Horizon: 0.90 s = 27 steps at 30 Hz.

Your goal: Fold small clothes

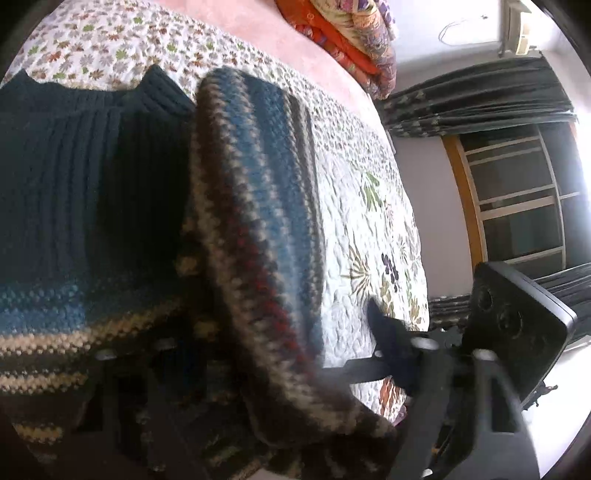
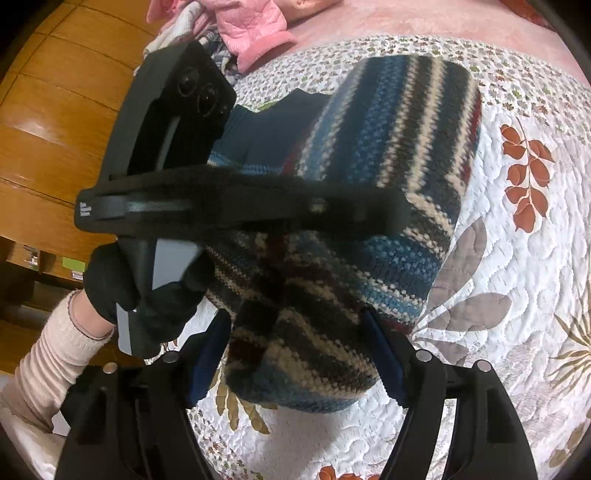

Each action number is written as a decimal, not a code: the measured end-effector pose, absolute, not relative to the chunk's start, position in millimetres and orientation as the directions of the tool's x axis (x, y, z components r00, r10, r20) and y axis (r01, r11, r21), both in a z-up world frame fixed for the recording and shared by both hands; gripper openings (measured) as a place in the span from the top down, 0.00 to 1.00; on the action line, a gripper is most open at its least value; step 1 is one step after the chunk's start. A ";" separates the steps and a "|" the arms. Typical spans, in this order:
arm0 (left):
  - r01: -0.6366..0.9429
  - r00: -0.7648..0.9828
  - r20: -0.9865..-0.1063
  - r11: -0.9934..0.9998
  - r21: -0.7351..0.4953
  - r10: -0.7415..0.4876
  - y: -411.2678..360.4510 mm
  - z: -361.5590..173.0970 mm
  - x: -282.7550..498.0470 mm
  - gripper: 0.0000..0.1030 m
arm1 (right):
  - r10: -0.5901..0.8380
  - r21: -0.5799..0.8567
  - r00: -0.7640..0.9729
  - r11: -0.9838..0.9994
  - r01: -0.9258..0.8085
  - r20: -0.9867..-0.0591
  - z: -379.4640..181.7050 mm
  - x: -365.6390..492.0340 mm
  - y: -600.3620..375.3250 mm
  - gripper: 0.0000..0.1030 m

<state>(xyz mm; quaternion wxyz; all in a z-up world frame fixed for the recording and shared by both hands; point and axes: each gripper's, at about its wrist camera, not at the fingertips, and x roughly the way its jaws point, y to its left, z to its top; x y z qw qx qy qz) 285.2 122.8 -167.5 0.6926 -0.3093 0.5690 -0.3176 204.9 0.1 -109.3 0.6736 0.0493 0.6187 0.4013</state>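
A striped knit sweater (image 2: 388, 147) in blue, cream, dark and red, with a navy ribbed top (image 1: 74, 166), lies partly folded on the quilted bedspread (image 2: 517, 295). My right gripper (image 2: 295, 362) stands open, its blue pads (image 2: 384, 358) wide apart on either side of the sweater's near folded end. My left gripper (image 1: 247, 350) is also open. One of its fingers (image 1: 384, 332) shows over the bedspread, while a striped fold draped across it hides the other. A gloved hand (image 2: 122, 284) holds the left tool's black body (image 2: 240, 206) across the sweater.
Folded orange and floral quilts (image 1: 351, 33) are stacked at the far end of the bed. A pile of pink clothes (image 2: 251, 33) lies near the bed's edge, beside the wooden floor (image 2: 44, 110). Dark curtains (image 1: 480, 96) hang by a window past the bed.
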 end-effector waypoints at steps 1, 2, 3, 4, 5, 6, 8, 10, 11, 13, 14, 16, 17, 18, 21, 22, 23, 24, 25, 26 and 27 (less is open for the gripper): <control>0.076 0.152 -0.573 0.588 -0.805 -0.805 124.1 -170.0 286.0 0.72 | 0.598 0.558 -0.084 0.676 -0.481 -0.797 -108.0 205.6 -0.8 0.26; 0.061 0.165 -0.561 0.576 -0.815 -0.812 125.4 -171.8 286.1 0.73 | 0.604 0.563 -0.084 0.671 -0.482 -0.793 -105.9 206.5 -2.7 0.26; 0.061 0.172 -0.559 0.575 -0.816 -0.811 127.4 -172.3 285.6 0.76 | 0.618 0.574 -0.084 0.661 -0.483 -0.782 -102.9 207.2 -5.0 0.26; 0.068 0.179 -0.557 0.575 -0.815 -0.811 128.9 -171.3 284.1 0.77 | 0.629 0.583 -0.081 0.654 -0.483 -0.773 -100.0 208.2 -7.2 0.26; 0.077 0.187 -0.555 0.575 -0.815 -0.811 130.4 -169.4 282.2 0.77 | 0.643 0.593 -0.076 0.645 -0.482 -0.762 -95.7 209.7 -10.3 0.26; 0.089 0.197 -0.546 0.569 -0.817 -0.815 132.0 -165.9 281.1 0.78 | 0.655 0.601 -0.073 0.637 -0.482 -0.752 -92.3 211.2 -12.9 0.26; 0.106 0.216 -0.524 0.553 -0.826 -0.824 139.0 -158.6 277.7 0.78 | 0.697 0.631 -0.051 0.612 -0.478 -0.715 -80.7 216.0 -21.9 0.26; 0.125 0.238 -0.492 0.528 -0.840 -0.838 149.5 -148.0 274.5 0.79 | 0.728 0.654 -0.023 0.601 -0.459 -0.685 -73.1 220.2 -30.8 0.26; 0.141 0.250 -0.476 0.518 -0.843 -0.843 156.1 -140.1 272.9 0.79 | 0.737 0.661 -0.007 0.602 -0.448 -0.676 -71.2 221.2 -34.8 0.26; 0.159 0.267 -0.456 0.506 -0.848 -0.849 171.2 -128.7 268.4 0.79 | 0.743 0.668 0.012 0.610 -0.427 -0.670 -71.1 223.0 -39.4 0.25; 0.165 0.280 -0.441 0.495 -0.853 -0.853 181.6 -122.4 266.0 0.79 | 0.743 0.669 0.017 0.612 -0.422 -0.670 -72.4 222.6 -39.6 0.25; 0.172 0.300 -0.426 0.488 -0.856 -0.853 203.5 -114.4 260.6 0.79 | 0.733 0.661 0.018 0.624 -0.416 -0.680 -78.9 219.5 -36.6 0.25; 0.173 0.307 -0.423 0.487 -0.856 -0.853 209.9 -112.1 258.8 0.79 | 0.727 0.659 0.015 0.630 -0.411 -0.686 -82.9 217.5 -33.2 0.25; 0.176 0.316 -0.415 0.482 -0.858 -0.853 221.1 -108.8 255.2 0.79 | 0.724 0.658 0.012 0.633 -0.407 -0.690 -85.7 215.3 -29.8 0.25; 0.181 0.340 -0.416 0.493 -0.851 -0.844 246.5 -103.1 247.3 0.79 | 0.711 0.653 -0.007 0.641 -0.403 -0.703 -95.8 212.7 -14.7 0.25; 0.180 0.348 -0.419 0.499 -0.848 -0.838 254.6 -102.5 244.9 0.79 | 0.708 0.652 -0.016 0.641 -0.404 -0.706 -98.0 212.0 -7.2 0.25; 0.177 0.356 -0.422 0.503 -0.846 -0.834 262.7 -101.8 242.3 0.79 | 0.706 0.653 -0.025 0.640 -0.405 -0.707 -100.7 212.0 -0.6 0.25; 0.171 0.367 -0.424 0.508 -0.844 -0.828 273.7 -100.2 239.3 0.79 | 0.706 0.654 -0.032 0.638 -0.406 -0.708 -103.3 211.0 2.7 0.25; 0.167 0.375 -0.428 0.514 -0.841 -0.822 281.2 -100.9 236.0 0.79 | 0.703 0.653 -0.039 0.637 -0.409 -0.710 -105.5 210.2 9.9 0.25; 0.160 0.389 -0.430 0.519 -0.840 -0.815 291.6 -101.5 232.7 0.79 | 0.701 0.654 -0.048 0.636 -0.409 -0.712 -107.7 209.8 17.8 0.25; 0.154 0.397 -0.429 0.520 -0.840 -0.811 297.3 -101.2 230.7 0.79 | 0.700 0.656 -0.054 0.636 -0.406 -0.712 -109.6 209.9 25.0 0.25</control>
